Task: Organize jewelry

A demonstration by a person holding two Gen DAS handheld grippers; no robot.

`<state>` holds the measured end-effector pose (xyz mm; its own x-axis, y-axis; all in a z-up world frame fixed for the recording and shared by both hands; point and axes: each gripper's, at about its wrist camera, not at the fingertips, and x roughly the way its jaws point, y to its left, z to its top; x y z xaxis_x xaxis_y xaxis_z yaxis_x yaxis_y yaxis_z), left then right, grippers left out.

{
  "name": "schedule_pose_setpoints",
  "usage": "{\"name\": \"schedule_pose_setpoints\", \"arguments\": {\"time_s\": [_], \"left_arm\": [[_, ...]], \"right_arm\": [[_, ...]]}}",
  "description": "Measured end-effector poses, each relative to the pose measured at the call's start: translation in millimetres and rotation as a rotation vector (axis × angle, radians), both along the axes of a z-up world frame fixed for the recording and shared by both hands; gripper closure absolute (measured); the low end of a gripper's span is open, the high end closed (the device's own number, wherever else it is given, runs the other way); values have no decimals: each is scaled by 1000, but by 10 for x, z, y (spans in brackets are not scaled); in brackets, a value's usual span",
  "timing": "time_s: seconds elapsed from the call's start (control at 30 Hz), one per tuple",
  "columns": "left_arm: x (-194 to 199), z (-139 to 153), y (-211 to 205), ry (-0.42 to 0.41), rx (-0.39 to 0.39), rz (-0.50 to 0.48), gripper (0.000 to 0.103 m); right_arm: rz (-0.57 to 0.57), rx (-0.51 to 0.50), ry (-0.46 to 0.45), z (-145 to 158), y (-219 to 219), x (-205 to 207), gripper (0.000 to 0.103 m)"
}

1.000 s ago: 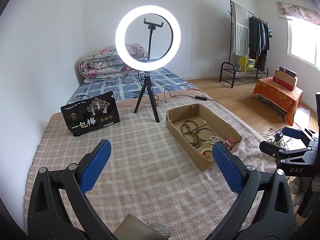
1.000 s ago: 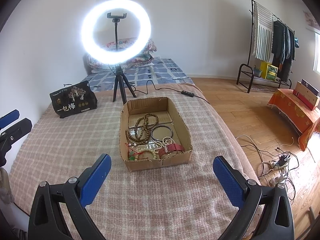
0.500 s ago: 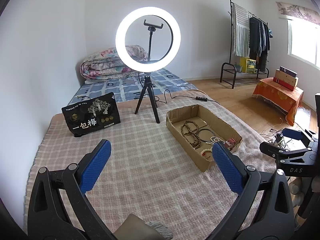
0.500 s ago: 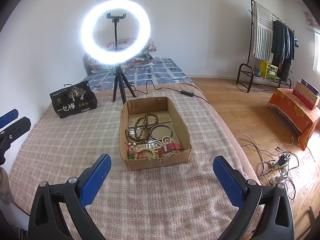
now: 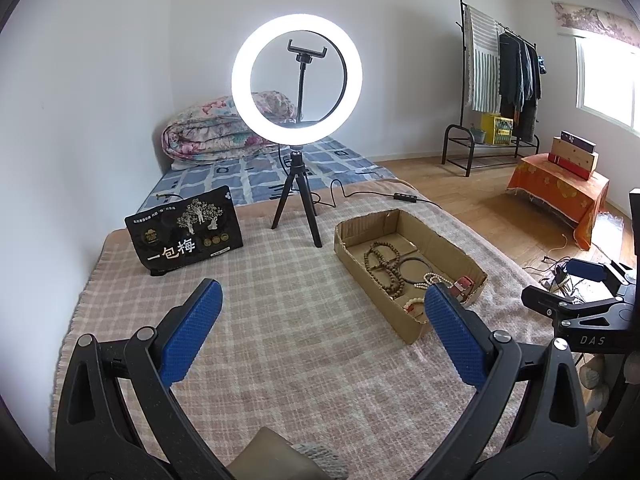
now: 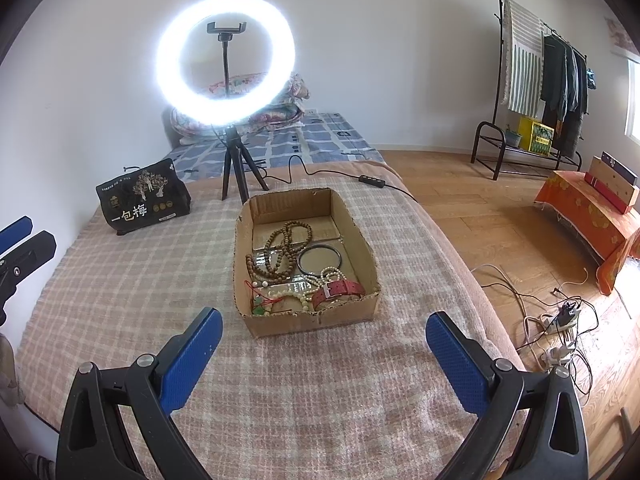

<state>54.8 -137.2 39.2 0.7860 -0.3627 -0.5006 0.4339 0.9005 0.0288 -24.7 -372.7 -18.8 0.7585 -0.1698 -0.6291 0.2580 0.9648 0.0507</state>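
Note:
A shallow cardboard box (image 6: 308,326) sits on the checked blanket (image 6: 120,280). It holds brown bead strings (image 6: 286,250), a dark bangle (image 6: 319,258), white beads (image 6: 326,274), a red strap (image 6: 338,290) and a green pendant on red cord (image 6: 260,304). My right gripper (image 6: 324,342) is open and empty, just in front of the box. My left gripper (image 5: 322,312) is open and empty, to the left of the box (image 5: 404,320), with its right finger overlapping the box's near corner in view. The right gripper's side (image 5: 580,304) shows at the left wrist view's right edge.
A lit ring light on a black tripod (image 6: 236,176) stands behind the box, its cable (image 6: 372,181) trailing right. A black printed bag (image 6: 142,204) stands at the back left. The bed edge drops at the right to a wooden floor with cables (image 6: 560,316).
Both grippers have barely drifted. Nothing was taken hold of or let go.

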Motion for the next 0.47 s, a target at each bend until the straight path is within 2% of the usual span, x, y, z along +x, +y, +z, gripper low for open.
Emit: {"name": "schedule_pose_setpoints", "arguments": {"time_s": [0.47], "left_arm": [[24,24,33,-14,1,3,0]], "right_arm": [[-3,0,5,-39,-20,-5,0]]}}
